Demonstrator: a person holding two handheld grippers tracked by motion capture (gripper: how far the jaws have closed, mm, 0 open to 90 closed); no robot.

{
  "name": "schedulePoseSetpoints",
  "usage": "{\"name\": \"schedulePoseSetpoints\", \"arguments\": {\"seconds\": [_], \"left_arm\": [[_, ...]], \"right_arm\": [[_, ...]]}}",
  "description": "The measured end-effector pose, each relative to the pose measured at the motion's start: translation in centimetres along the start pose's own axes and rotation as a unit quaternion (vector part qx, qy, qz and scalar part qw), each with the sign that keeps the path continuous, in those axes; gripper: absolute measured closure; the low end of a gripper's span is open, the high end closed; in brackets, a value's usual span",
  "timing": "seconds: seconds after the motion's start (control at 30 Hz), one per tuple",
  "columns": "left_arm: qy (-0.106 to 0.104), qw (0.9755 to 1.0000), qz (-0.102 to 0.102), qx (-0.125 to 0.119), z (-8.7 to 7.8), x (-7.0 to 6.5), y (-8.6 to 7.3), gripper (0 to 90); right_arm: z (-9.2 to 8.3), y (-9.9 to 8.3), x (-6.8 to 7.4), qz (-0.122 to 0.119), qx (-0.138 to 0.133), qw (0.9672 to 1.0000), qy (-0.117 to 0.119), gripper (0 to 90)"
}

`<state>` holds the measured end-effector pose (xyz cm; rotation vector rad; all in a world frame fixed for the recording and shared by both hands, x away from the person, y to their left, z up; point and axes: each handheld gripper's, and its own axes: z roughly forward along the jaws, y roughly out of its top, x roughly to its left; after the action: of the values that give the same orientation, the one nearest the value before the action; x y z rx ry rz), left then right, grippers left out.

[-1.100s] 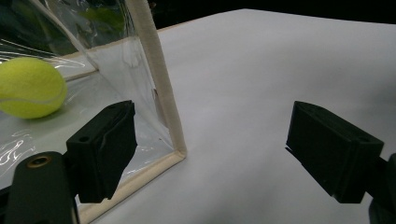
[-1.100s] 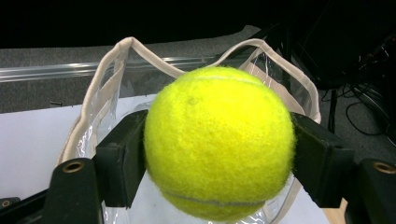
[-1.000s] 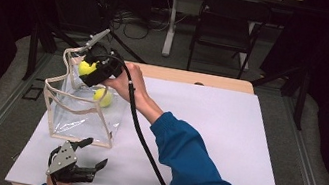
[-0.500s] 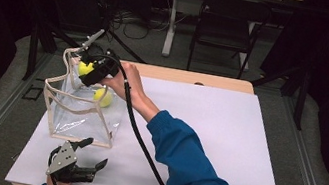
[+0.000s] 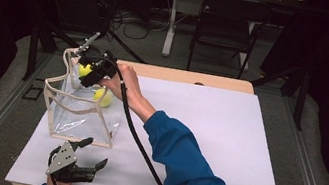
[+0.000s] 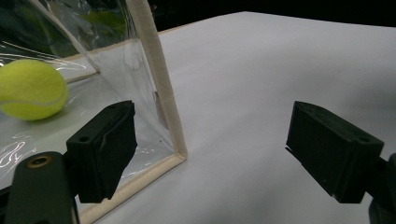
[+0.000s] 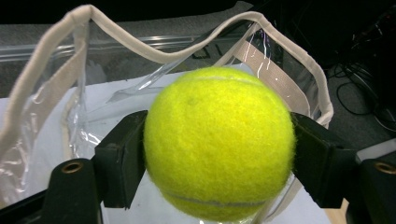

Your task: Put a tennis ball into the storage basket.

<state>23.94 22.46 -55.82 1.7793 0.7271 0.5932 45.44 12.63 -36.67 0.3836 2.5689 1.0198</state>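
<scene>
A clear plastic bag with beige trim stands open at the table's left. One yellow tennis ball lies inside it, also seen through the bag wall as the ball in the left gripper view. My right gripper hangs over the bag's far rim, shut on a second tennis ball, with both pads pressed against its sides above the bag's mouth. My left gripper rests open near the table's front edge. Its jaws stand wide apart by the bag's front corner seam, holding nothing.
White sheet covers the table, wide and bare to the right of the bag. The right gripper's black cable trails across the sheet along the blue sleeve. A chair and table legs stand beyond the far edge.
My right gripper has moved slightly left and down with the ball, closer over the bag's mouth. The left gripper has stayed put.
</scene>
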Motion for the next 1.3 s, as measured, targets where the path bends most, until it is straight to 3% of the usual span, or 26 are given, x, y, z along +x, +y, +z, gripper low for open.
{"name": "schedulePoseSetpoints", "arguments": {"seconds": [0.07,0.13,0.2,0.47,0.7,1.3], "left_arm": [[-0.001,1.0,0.0,0.0,0.0,0.0,0.0,16.1],[-0.001,1.0,-0.001,-0.001,0.0,0.0,0.0,16.1],[-0.001,1.0,0.001,0.0,0.0,0.0,0.0,16.1],[-0.001,1.0,0.005,0.003,0.0,-0.1,0.0,16.1],[-0.001,1.0,0.003,0.004,0.0,-0.1,0.0,16.1],[0.002,1.0,0.006,0.007,0.2,-0.2,0.0,16.0]], "right_arm": [[0.3,0.0,0.1,-0.003,0.008,0.9999,-0.01,24.0],[0.3,0.0,0.2,0.0,0.002,0.9997,-0.022,15.2],[-0.1,0.0,0.2,0.007,-0.005,0.9997,-0.024,14.4],[-2.4,-1.2,-0.4,0.029,-0.027,0.999,0.02,6.1],[-4.6,-2.5,-0.6,0.029,-0.029,0.9982,0.043,0.0],[-8.9,-7.4,-1.3,0.042,-0.04,0.9971,0.048,0.0]]}}
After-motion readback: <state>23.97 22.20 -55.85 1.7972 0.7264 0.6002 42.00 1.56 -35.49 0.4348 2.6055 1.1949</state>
